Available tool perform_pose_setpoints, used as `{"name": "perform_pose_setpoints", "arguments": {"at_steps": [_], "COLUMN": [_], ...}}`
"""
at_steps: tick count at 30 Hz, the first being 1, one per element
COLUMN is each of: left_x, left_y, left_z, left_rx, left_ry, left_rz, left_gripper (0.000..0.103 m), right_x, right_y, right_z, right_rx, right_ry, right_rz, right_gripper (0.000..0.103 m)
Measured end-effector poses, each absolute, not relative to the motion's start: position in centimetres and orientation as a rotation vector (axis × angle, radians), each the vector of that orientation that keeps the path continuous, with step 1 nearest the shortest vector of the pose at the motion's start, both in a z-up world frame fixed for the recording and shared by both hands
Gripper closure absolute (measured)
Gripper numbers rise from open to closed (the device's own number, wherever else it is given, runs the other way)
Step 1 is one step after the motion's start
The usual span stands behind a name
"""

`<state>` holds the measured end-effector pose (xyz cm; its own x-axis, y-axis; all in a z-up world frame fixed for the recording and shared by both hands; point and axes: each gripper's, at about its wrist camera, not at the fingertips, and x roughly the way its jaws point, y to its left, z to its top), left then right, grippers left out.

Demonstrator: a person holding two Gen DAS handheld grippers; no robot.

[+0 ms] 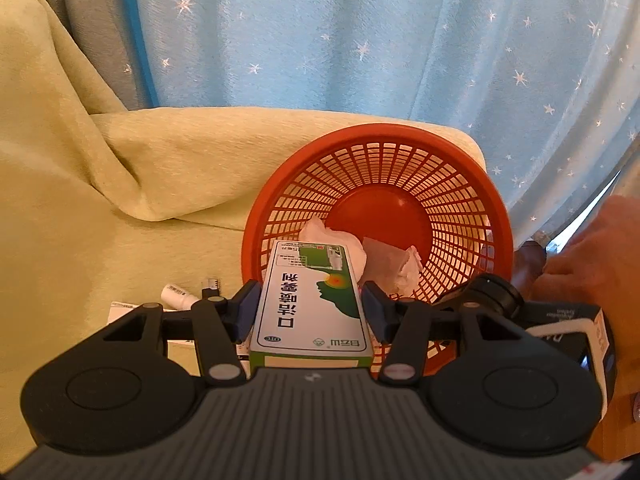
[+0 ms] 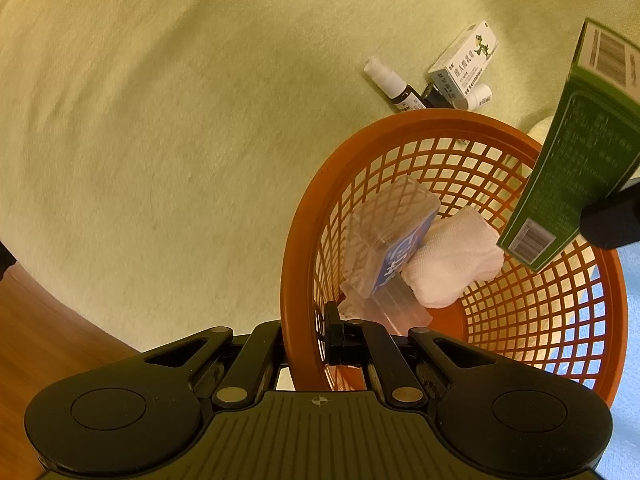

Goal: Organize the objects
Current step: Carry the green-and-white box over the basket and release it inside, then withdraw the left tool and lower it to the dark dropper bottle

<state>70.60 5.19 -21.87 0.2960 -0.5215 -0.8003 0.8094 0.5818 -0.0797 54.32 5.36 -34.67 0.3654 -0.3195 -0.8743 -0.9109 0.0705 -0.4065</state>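
My left gripper point(image 1: 310, 308) is shut on a green and white medicine box point(image 1: 310, 300), held over the near rim of the orange mesh basket point(image 1: 380, 136). From the right wrist view the same medicine box point(image 2: 568, 168) hangs tilted above the basket point(image 2: 400, 128). My right gripper point(image 2: 306, 340) is shut on the basket's near wall, one finger outside and one inside. In the basket lie a folded white cloth point(image 2: 452, 256) and a clear plastic box with a blue label point(image 2: 392, 236).
The basket stands on a yellow-green cloth point(image 2: 160, 120). Beside it lie a spray bottle point(image 2: 394, 84), a white and blue carton point(image 2: 464, 60) and a small white bottle point(image 2: 478, 96). A starred blue curtain point(image 1: 360, 40) hangs behind. A hand point(image 1: 592, 248) shows at the right.
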Motion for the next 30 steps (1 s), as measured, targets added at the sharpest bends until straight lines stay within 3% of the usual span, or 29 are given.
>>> {"name": "perform_pose_setpoints", "arguments": {"at_steps": [19, 30], "left_x": [71.6, 71.9], "left_y": [2.6, 5.8], "left_z": [-22.2, -22.2], "left_rx": [0.308, 0.333], "left_ry": [0.859, 0.874], "left_rz": [-0.968, -0.900], "left_gripper": [0.052, 0.052], "right_x": [54.5, 54.8], "right_y": [5.4, 5.2], "right_z": [-34.6, -34.8], "right_rx": [-1.474, -1.470], "right_ry": [1.171, 1.170], "right_rz": [0.647, 0.648], "right_gripper": [0.103, 0.098]}}
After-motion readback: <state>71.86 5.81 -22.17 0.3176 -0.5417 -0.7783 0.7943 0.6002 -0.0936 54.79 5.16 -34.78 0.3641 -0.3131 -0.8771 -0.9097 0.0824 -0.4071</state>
